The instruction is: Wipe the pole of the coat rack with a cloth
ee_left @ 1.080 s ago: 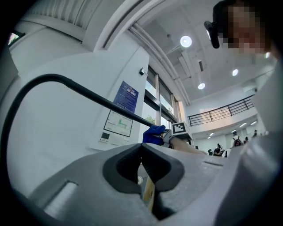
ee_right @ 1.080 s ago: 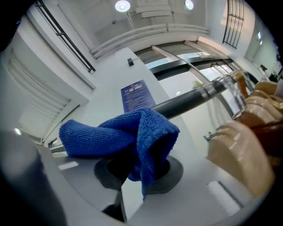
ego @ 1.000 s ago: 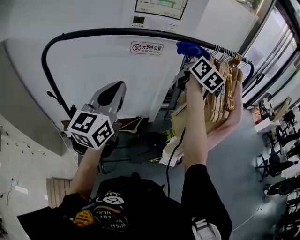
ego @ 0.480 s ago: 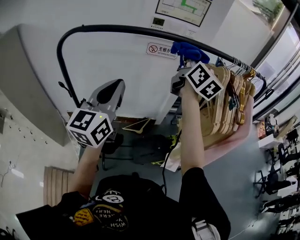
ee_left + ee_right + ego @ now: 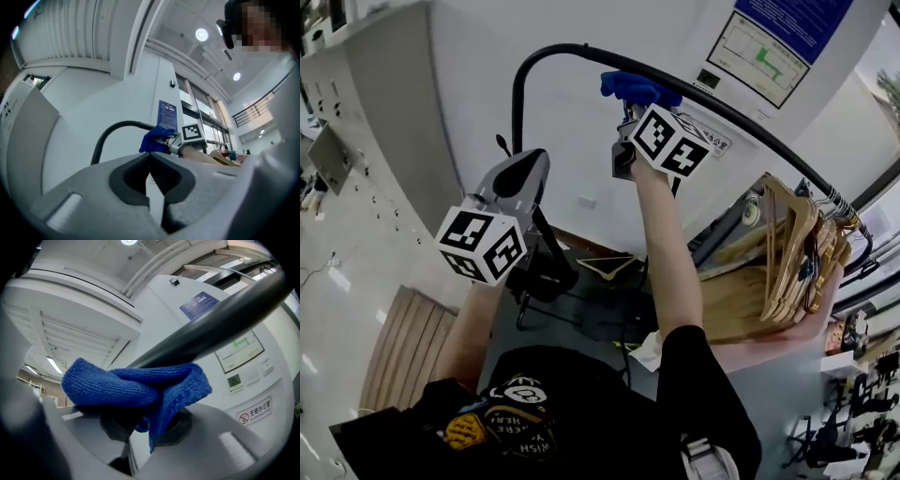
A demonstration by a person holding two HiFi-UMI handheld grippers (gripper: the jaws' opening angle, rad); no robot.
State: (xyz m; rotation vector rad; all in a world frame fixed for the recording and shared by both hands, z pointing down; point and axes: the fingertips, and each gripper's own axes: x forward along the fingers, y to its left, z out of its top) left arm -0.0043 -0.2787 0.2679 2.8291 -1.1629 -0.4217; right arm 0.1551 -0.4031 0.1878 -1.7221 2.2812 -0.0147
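Observation:
The coat rack's black pole (image 5: pixel 741 117) curves up from the left and runs down to the right in the head view. A blue cloth (image 5: pixel 636 87) sits on the pole just right of the bend. My right gripper (image 5: pixel 628 111) is raised under it and shut on the cloth. In the right gripper view the cloth (image 5: pixel 136 390) bunches over the right gripper (image 5: pixel 145 420) and presses against the pole (image 5: pixel 225 319). My left gripper (image 5: pixel 520 178) is held lower at the left, away from the pole. The left gripper (image 5: pixel 151 161) is shut with nothing in it; beyond it I see the pole (image 5: pixel 112 131) and cloth (image 5: pixel 154 139).
Several wooden hangers (image 5: pixel 797 244) hang bunched at the pole's right end. A white wall with a chart (image 5: pixel 759 56) stands behind the rack. A loose hanger (image 5: pixel 605 267) lies on the floor below, and a slatted wooden board (image 5: pixel 403 347) lies at the lower left.
My right gripper has slid the cloth left along the pole, away from the hangers and toward the bend. The head view swung left. My left gripper has hardly moved.

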